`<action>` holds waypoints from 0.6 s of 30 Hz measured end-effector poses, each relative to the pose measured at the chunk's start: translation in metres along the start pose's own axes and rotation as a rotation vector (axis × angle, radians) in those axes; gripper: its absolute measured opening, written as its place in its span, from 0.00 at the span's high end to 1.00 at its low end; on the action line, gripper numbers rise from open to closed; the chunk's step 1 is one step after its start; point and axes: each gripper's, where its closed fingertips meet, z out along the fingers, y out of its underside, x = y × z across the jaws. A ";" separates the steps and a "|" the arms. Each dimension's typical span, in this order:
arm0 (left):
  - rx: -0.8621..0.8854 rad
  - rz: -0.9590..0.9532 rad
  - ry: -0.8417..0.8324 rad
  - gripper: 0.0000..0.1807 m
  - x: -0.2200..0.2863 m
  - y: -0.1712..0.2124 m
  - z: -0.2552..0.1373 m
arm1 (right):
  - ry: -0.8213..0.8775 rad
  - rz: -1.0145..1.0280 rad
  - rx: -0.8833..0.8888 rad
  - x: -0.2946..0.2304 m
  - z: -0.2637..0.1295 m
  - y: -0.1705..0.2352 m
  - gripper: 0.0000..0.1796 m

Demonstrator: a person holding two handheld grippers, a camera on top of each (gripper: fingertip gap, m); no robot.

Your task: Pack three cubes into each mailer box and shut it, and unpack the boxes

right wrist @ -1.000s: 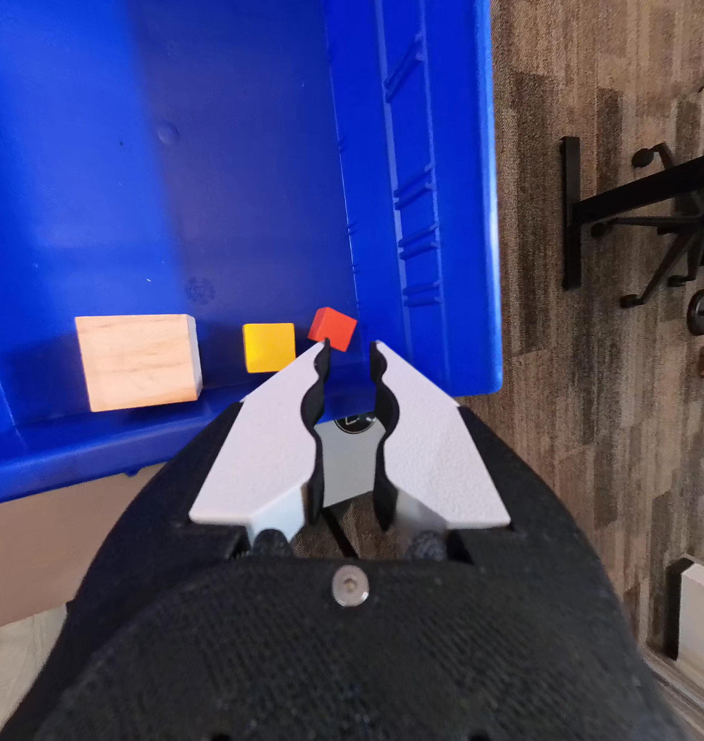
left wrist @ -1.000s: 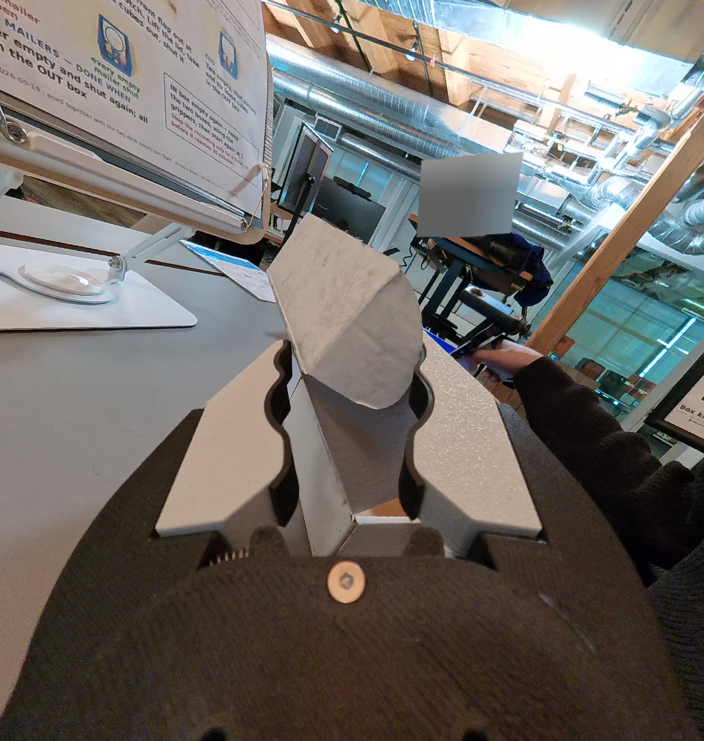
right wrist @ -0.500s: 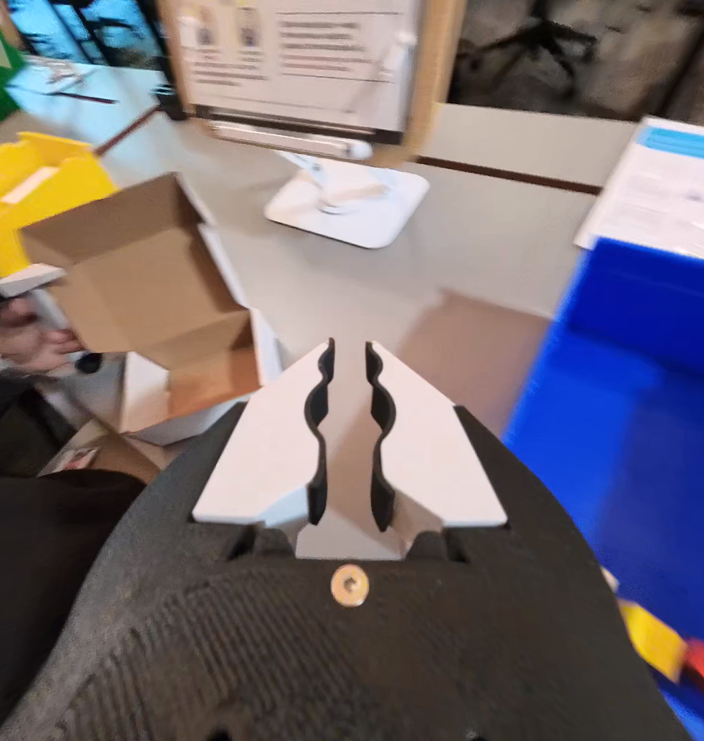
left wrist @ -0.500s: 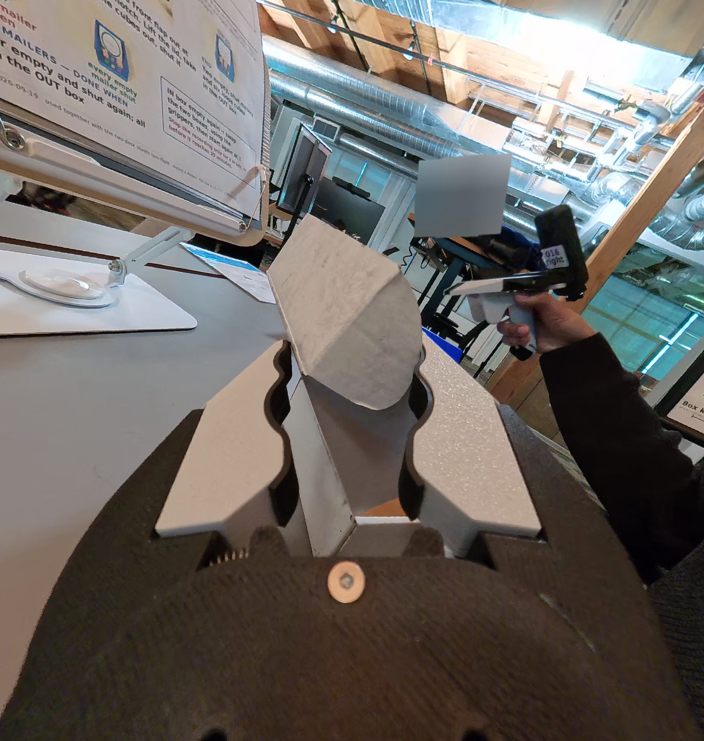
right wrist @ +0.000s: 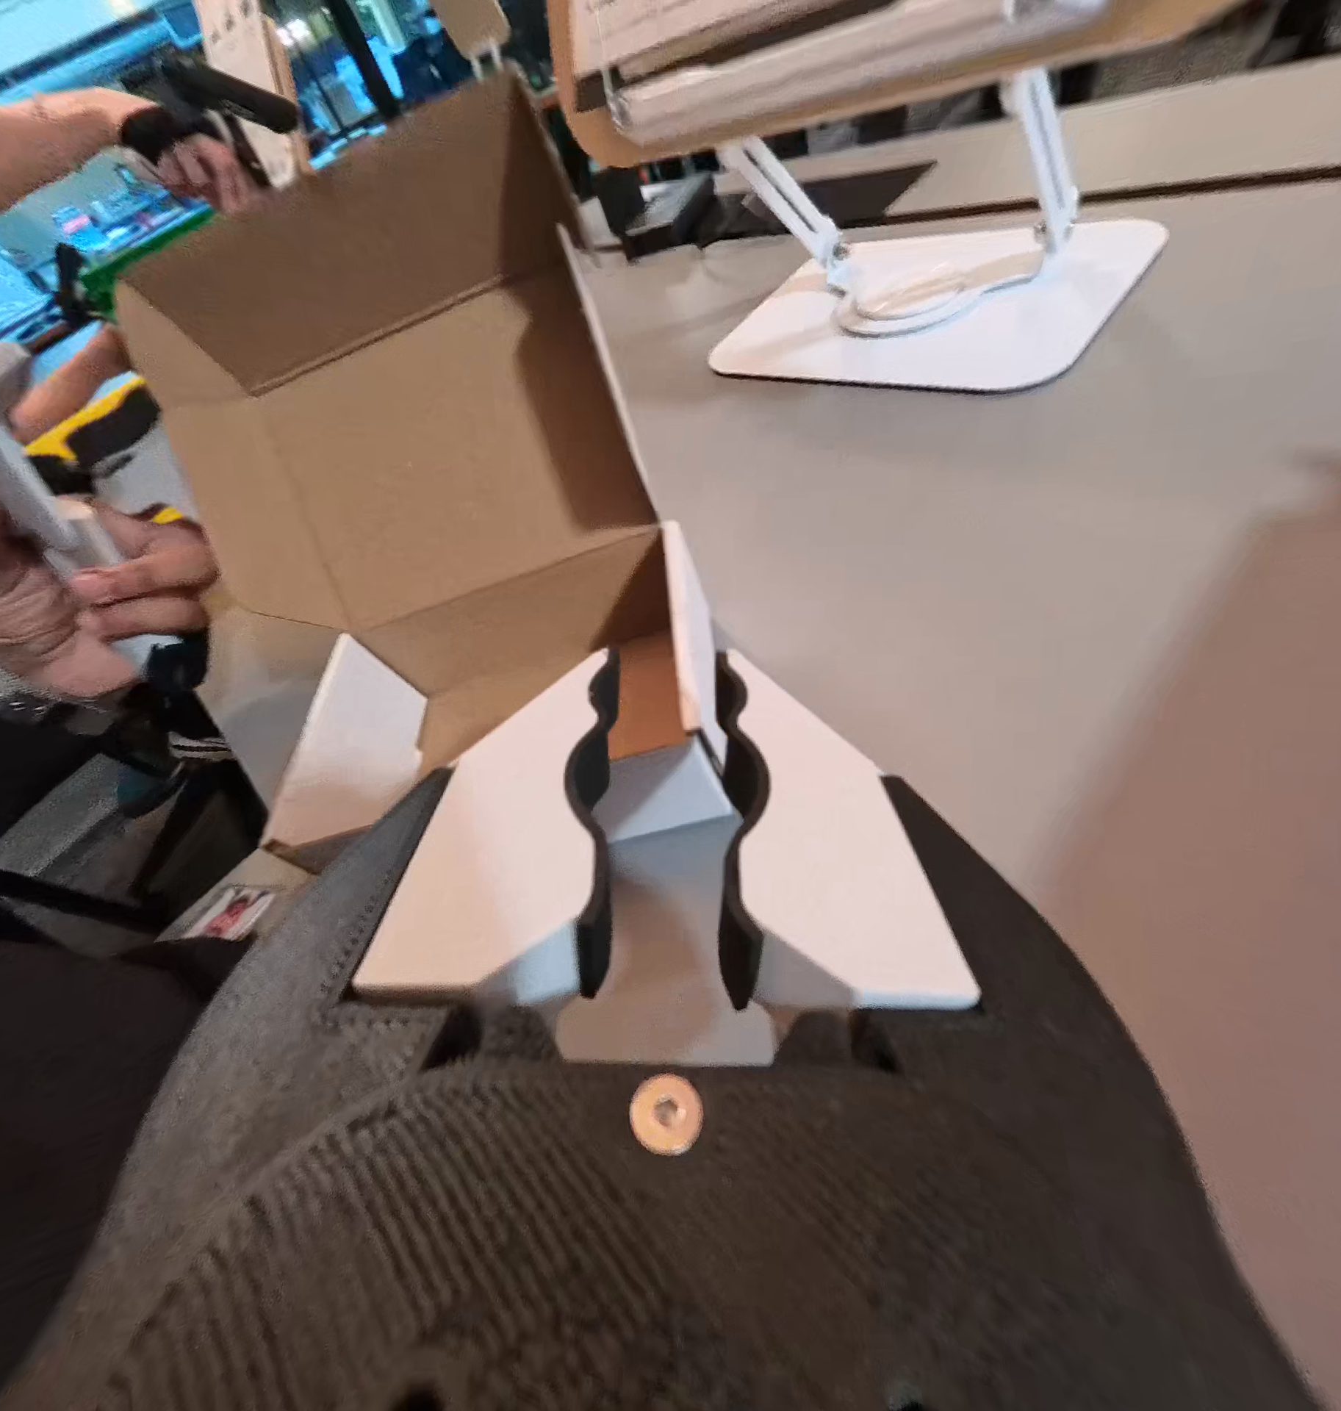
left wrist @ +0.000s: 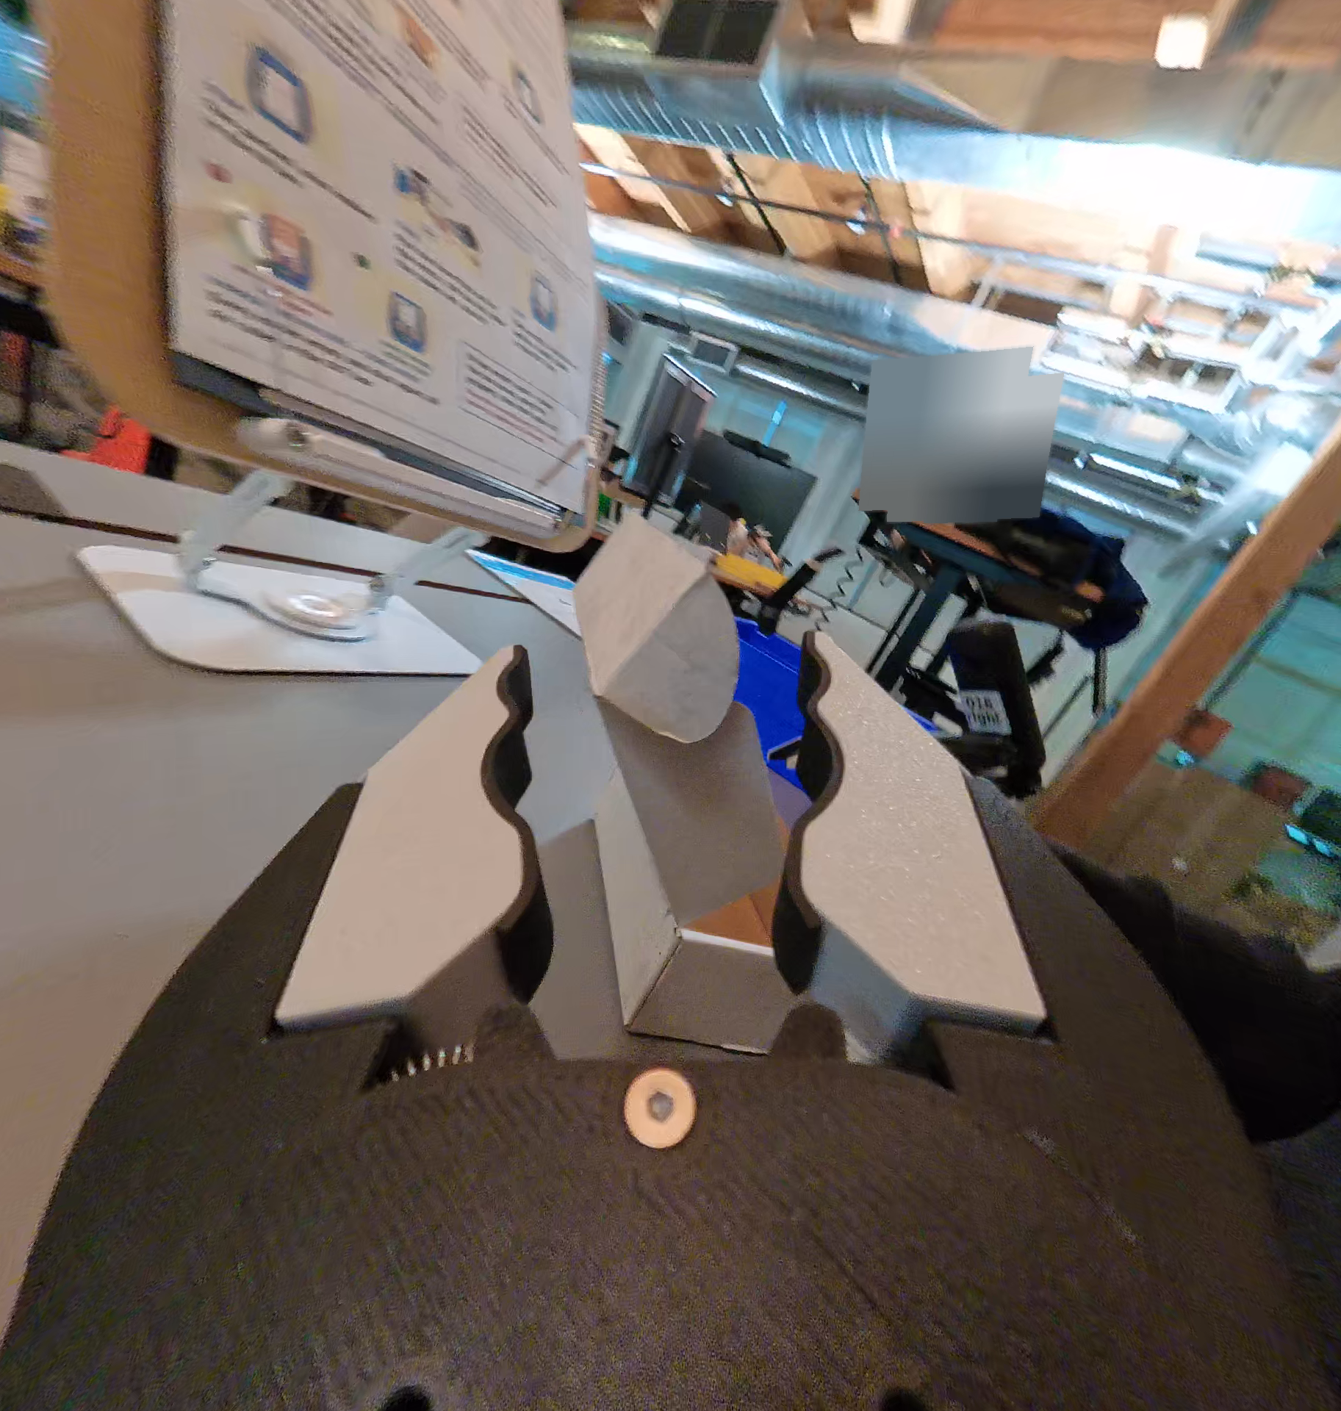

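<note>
Brown mailer box (right wrist: 392,427) interior (right view only)

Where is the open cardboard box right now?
In the right wrist view the box sits left of centre on the grey table, lid raised, directly ahead of the right hand-held gripper, left of the white stand.

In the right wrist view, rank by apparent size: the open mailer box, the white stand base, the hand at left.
1. Open mailer box, largest.
2. White stand base.
3. Hand, smallest and cut off by the frame edge. Nearness to the camera differs, so true sizes stay unsure.
</note>
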 end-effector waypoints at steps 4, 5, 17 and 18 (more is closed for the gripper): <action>-0.055 -0.042 -0.053 0.65 -0.010 0.012 0.005 | -0.040 0.093 -0.054 0.008 0.010 0.013 0.85; -0.109 -0.031 -0.081 0.65 -0.015 0.024 0.009 | -0.059 0.116 -0.060 0.006 0.012 0.014 0.84; -0.233 0.016 -0.104 0.76 -0.007 0.055 0.025 | -0.122 0.009 -0.201 -0.023 0.019 0.039 0.91; -0.260 0.042 -0.123 0.77 -0.008 0.060 0.025 | -0.127 -0.003 -0.206 -0.025 0.020 0.039 0.90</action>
